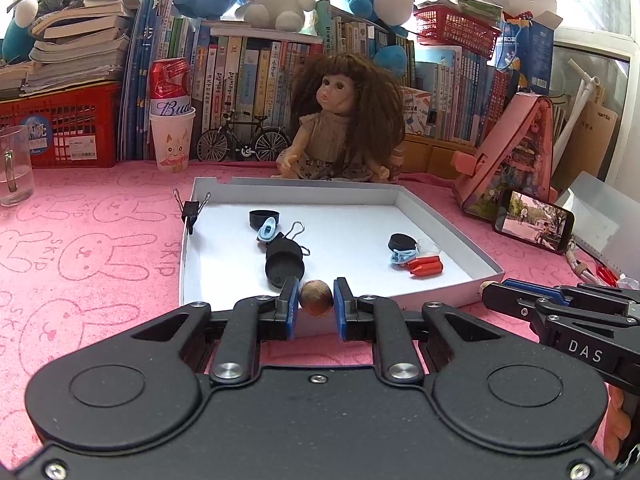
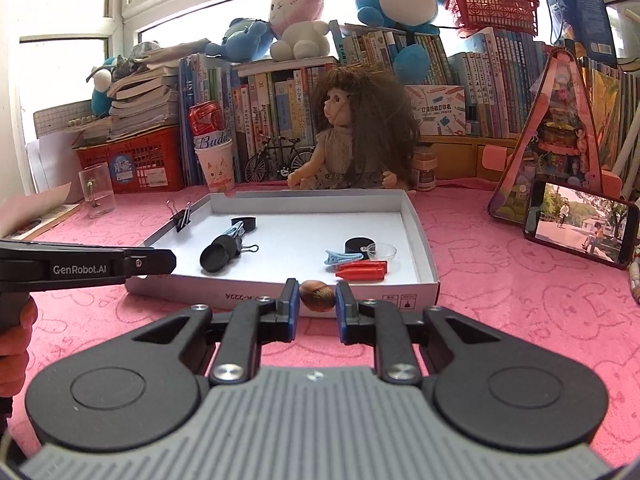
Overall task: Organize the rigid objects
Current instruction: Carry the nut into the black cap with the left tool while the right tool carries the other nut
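Each hand is gripping a small brown nut: the left gripper (image 1: 316, 304) is pinching its round nut (image 1: 316, 298) between closed fingers, and the right gripper (image 2: 317, 302) is clamping an oval nut (image 2: 317, 295) whose long axis is running across from finger to finger. Both nuts are hovering just short of the near wall of the white tray (image 2: 280, 300), which is lying straight ahead on the pink bench (image 2: 500, 300). The left one is looking slightly nearer that wall. Beyond the wall, bare tray floor is opening between the black lids (image 1: 285, 265) and the red pieces (image 1: 425, 267), so each release probably needs only clearing the rim forward.
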